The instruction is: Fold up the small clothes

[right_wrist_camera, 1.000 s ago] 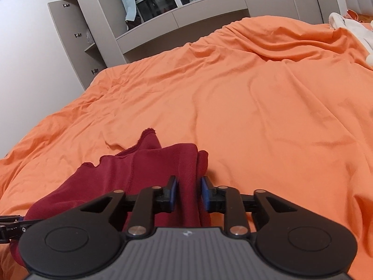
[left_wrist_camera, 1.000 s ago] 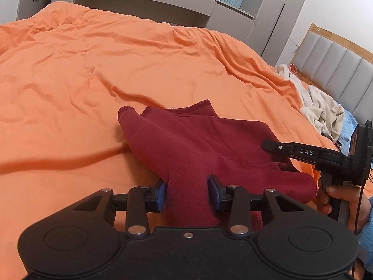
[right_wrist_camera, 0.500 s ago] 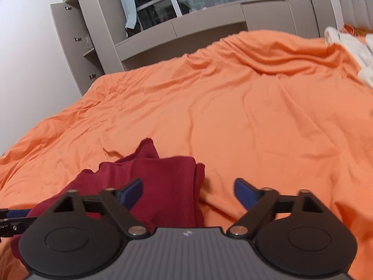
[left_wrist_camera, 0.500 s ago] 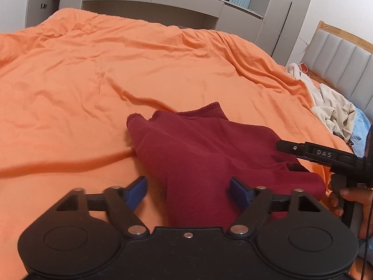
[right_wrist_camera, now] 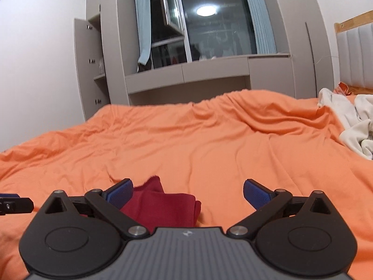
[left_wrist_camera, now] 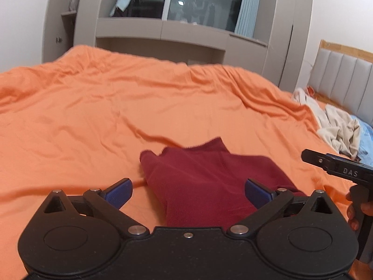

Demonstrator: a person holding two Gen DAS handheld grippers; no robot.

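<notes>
**Orange bed, red garment released, both claws apart**

Orange bedding is covering the whole work surface and is lying in loose wrinkles. Grey cabinets and a dark window are standing behind it; a padded headboard is sitting at the right. A heap of pale laundry is resting near that headboard, well apart from the work.

The red garment is lying folded on the bedding, directly ahead of the left gripper and showing low and left of centre in the right wrist view. Its far corner is sticking up slightly.

The left gripper is standing wide apart, holding nothing; the garment is lying between and beyond its blue pads. The right gripper is likewise spread wide and gripping nothing.

Judgement: one fold appears complete, with the garment set down.

Risks:
- The raised corner and soft, thick cloth may be springing the fold open once unsupported.
- Wrinkled bedding may be dragging with the garment on the next pinch, shifting the fold.
- A gripper closing too deep could be catching the bedding as well.
</notes>
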